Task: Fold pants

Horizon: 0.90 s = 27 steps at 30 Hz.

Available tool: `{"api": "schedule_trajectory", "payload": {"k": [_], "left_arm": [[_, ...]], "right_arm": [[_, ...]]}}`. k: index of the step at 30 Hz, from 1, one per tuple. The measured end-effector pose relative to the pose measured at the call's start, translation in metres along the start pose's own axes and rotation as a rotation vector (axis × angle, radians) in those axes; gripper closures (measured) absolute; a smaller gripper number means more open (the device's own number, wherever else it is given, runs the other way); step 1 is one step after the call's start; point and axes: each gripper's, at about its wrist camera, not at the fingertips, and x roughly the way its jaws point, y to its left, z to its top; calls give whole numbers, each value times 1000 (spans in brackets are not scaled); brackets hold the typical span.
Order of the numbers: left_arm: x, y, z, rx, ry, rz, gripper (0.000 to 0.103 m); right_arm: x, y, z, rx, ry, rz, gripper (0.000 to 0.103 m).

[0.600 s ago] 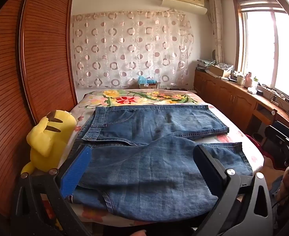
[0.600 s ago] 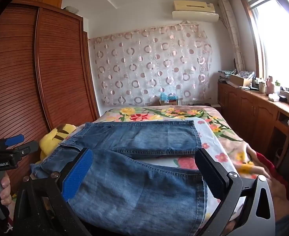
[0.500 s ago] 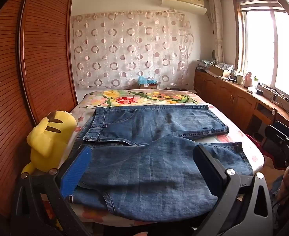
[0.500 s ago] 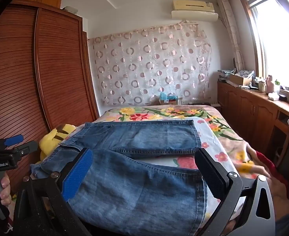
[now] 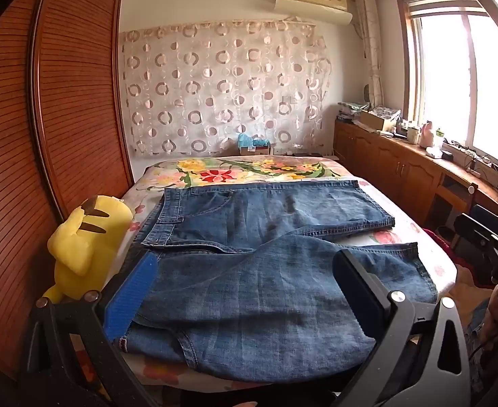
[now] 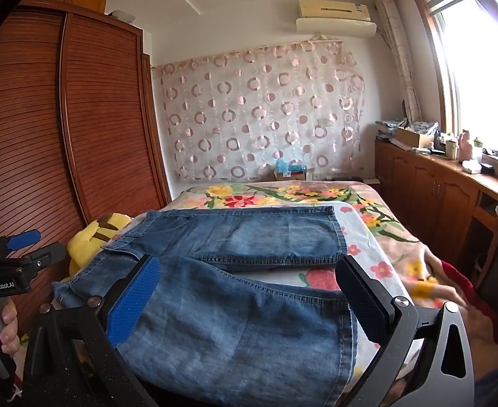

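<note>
Blue denim pants (image 5: 259, 268) lie spread flat on the floral bed, waistband to the left, two legs running right and splayed apart. They also show in the right wrist view (image 6: 235, 291). My left gripper (image 5: 245, 288) is open and empty, held above the near waist end. My right gripper (image 6: 249, 291) is open and empty, held above the near leg's hem end. The left gripper's body (image 6: 8, 271) shows at the left edge of the right wrist view.
A yellow plush toy (image 5: 86, 244) sits at the bed's left edge against the wooden wardrobe (image 5: 45, 135). The floral bedspread (image 5: 249, 169) extends behind the pants. Wooden cabinets (image 5: 401, 169) with clutter run along the right under the window.
</note>
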Motion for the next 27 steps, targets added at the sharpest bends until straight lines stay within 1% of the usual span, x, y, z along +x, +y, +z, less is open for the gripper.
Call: {"api": "schedule_trajectory", "payload": {"k": [15,20,27], "left_arm": [[-2,0,2,6,-9,2,0],[-13,1,17,8,-13,-3,0],[-18,0,22,9,-26,-2,0]], "right_arm": [[1,1,-1,-4,3,1,0],[0,0,-1,-4,1,-1,0],[0,2,0,-7,-1,-4,0]]}}
